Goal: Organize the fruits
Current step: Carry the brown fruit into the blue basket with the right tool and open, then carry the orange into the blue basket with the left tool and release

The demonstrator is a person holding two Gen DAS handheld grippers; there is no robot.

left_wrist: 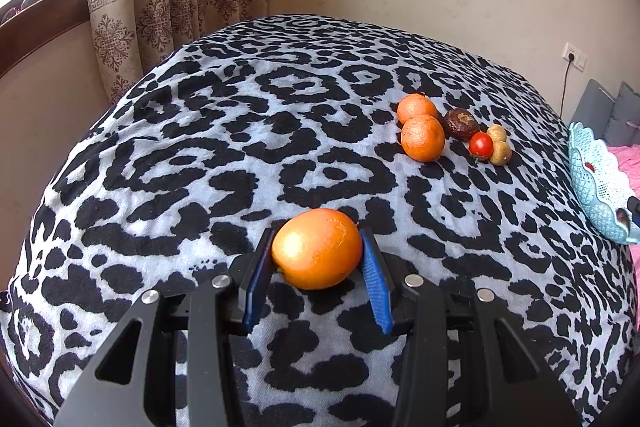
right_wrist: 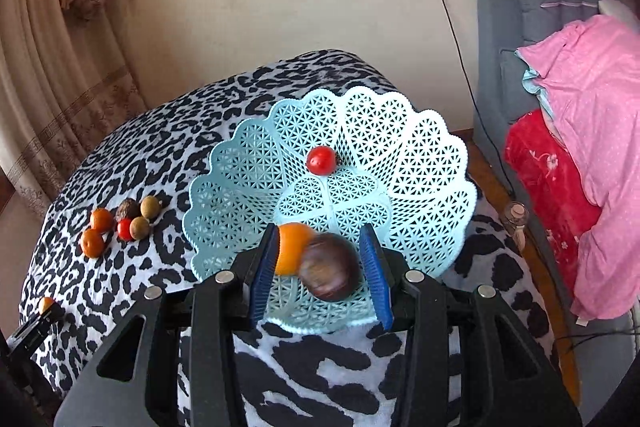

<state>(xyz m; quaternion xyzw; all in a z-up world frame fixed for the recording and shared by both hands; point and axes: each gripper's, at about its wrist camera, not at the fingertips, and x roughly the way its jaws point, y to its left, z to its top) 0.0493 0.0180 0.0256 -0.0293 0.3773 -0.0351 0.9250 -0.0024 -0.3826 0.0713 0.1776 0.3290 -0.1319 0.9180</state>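
1. Holding an orange fruit (left_wrist: 317, 249), the left gripper (left_wrist: 318, 247) has its blue pads closed against both sides, well short of the cluster further back on the leopard-print cloth (left_wrist: 240, 147). The fruit seems to sit on or just above the cloth; can't tell which.

2. Over at the blue lattice basket (right_wrist: 420, 155), the right gripper (right_wrist: 322, 259) hangs above the near rim. Its jaws stand apart, with a brown round fruit (right_wrist: 330, 267) blurred between them. Neither pad looks to be pressing it, so I'd guess it's loose and dropping or rolling in.

3. Inside the basket there's also an orange fruit (right_wrist: 292, 247) by the near wall and a cherry tomato (right_wrist: 321, 159) on the far slope.

4. Risk one: the basket is shallow with sloped walls, so a round fruit dropped near the rim could roll or bounce back out onto the cloth.

5. Risk two: the left gripper's fruit is smooth and rounded, gripped only at its sides. A quick swing toward the basket could squirt it out.

6. Left of the basket, waiting: two tangerines (left_wrist: 420, 127), a dark wrinkled fruit (left_wrist: 460, 123), a second tomato (left_wrist: 481, 143) and two longans (left_wrist: 499, 143), all touching. Grabbing one may nudge its neighbours.

7. Nothing blocks the way between cluster and basket. A pink blanket (right_wrist: 592, 147) lies beyond the basket.
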